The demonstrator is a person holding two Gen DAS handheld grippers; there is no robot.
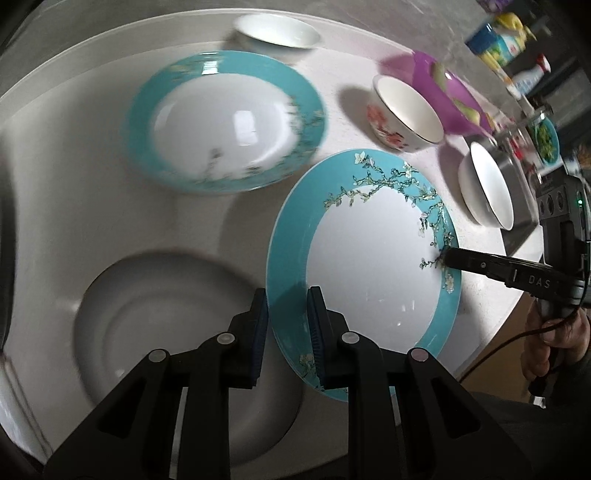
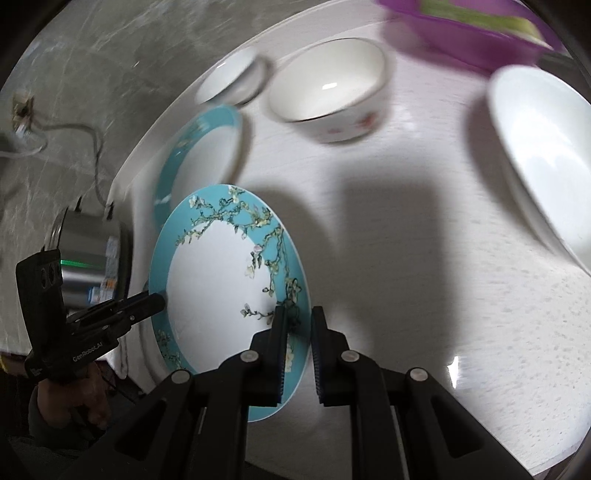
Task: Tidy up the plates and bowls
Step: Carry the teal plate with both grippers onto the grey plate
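I hold a teal-rimmed blossom plate tilted above the white worktop, one edge in each gripper. My left gripper has its jaws narrow, straddling the near rim; my right gripper has its jaws pinched across the opposite rim. A second teal plate lies flat behind it. Beyond stand a floral bowl, two white bowls and a purple basin. A steel pot sits off to the side.
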